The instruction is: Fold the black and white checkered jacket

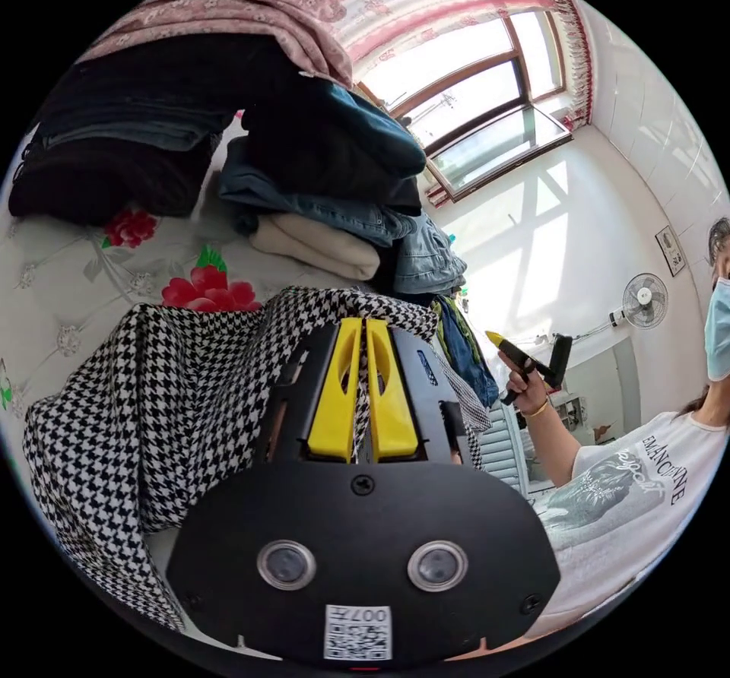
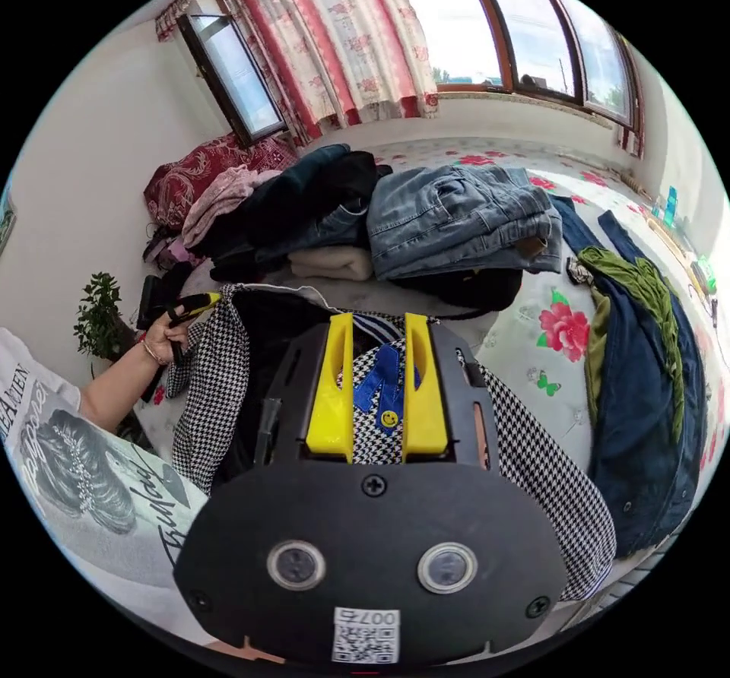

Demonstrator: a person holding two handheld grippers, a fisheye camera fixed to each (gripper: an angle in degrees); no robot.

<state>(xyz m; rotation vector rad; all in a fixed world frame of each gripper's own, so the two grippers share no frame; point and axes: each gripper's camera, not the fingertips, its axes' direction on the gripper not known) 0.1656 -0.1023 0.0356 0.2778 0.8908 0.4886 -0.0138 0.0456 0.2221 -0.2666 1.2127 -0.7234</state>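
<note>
Left gripper view: left gripper fingers clamped on checkered jacket fold. Right gripper fingers apart above jacket's blue patch with yellow smiley; no brand legible.

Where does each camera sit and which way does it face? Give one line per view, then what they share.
Left gripper view: rides the left gripper, jaws pinching the checkered jacket, facing stacked clothes and window; the person's hand holds the right gripper.
Right gripper view: rides the right gripper, jaws apart above the jacket, facing the bed; the person's arm shows.
Shared: jacket, clothes stacks, flowered bedspread, window.
</note>
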